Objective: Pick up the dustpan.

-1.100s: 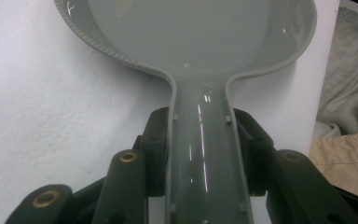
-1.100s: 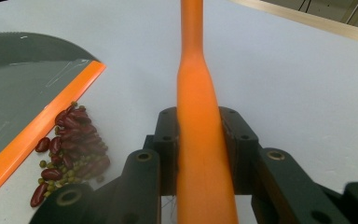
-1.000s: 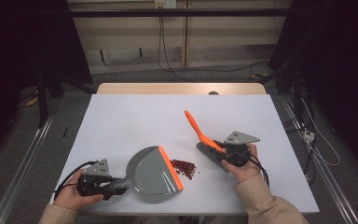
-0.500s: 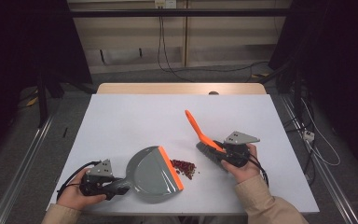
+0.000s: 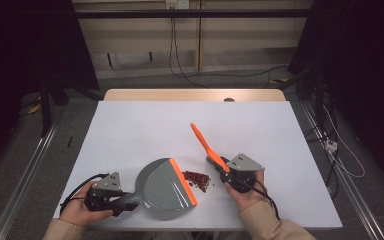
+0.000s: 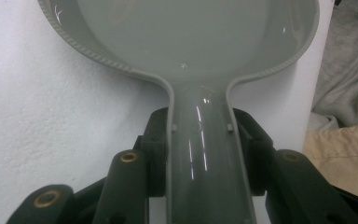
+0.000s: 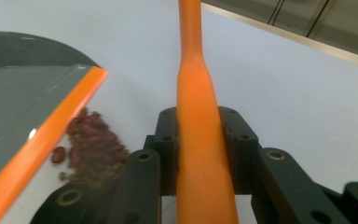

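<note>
Left gripper: jaws are being kept clamped on the grey handle of the dustpan, pads pressing both its sides. The pan is being rested flat on the white table, near the front edge, left of centre, its orange lip turned rightward.

Right gripper: jaws are being closed tight on the orange brush handle, which is being held slanting up and away toward the far side.

Red beans: a small heap is being kept on the table between the dustpan's lip and the right gripper, just beside the lip.
</note>
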Action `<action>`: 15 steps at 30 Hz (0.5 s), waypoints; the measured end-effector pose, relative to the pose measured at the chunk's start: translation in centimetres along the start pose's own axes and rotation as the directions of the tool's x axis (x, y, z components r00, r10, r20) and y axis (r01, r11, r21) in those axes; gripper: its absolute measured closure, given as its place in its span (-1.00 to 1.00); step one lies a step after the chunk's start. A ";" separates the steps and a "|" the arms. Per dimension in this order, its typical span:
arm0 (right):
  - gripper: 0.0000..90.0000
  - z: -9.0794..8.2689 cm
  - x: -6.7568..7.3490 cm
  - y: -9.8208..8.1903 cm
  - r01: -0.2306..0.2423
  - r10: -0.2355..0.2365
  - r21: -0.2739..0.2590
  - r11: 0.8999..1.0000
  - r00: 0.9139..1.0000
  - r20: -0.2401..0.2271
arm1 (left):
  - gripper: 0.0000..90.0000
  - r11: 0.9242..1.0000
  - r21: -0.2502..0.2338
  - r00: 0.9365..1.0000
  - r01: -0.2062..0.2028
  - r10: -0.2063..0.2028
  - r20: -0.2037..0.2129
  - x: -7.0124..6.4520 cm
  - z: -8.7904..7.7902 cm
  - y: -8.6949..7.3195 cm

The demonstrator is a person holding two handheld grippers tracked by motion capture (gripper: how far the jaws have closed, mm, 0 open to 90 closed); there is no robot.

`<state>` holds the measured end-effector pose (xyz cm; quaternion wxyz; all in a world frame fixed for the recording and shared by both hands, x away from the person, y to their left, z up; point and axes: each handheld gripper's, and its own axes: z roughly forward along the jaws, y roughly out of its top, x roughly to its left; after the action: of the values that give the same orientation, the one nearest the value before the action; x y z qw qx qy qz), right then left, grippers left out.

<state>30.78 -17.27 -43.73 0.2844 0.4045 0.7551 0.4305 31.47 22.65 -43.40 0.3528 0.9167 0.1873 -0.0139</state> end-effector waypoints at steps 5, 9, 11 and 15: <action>0.58 0.2 1.4 0.1 0.001 -0.001 -0.006 1.000 1.000 0.011 | 0.39 1.000 0.008 1.000 0.000 0.000 0.012 -0.1 0.1 0.3; 0.58 0.3 1.9 0.1 -0.015 0.015 -0.014 1.000 1.000 0.014 | 0.39 1.000 0.010 1.000 -0.003 0.003 0.024 -0.4 0.3 0.7; 0.58 0.3 2.0 0.1 -0.032 0.032 -0.018 0.999 0.999 0.011 | 0.39 1.000 0.012 1.000 -0.001 0.000 0.025 -0.4 0.3 0.8; 0.58 0.3 2.7 0.1 -0.035 0.036 -0.023 0.999 0.999 0.008 | 0.39 1.000 0.008 1.000 0.005 -0.005 0.027 -0.5 0.2 0.9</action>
<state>29.67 -14.79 -44.01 0.2845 0.4164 0.7416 0.4424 31.38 21.78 -42.94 0.3518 0.9172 0.1848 -0.0279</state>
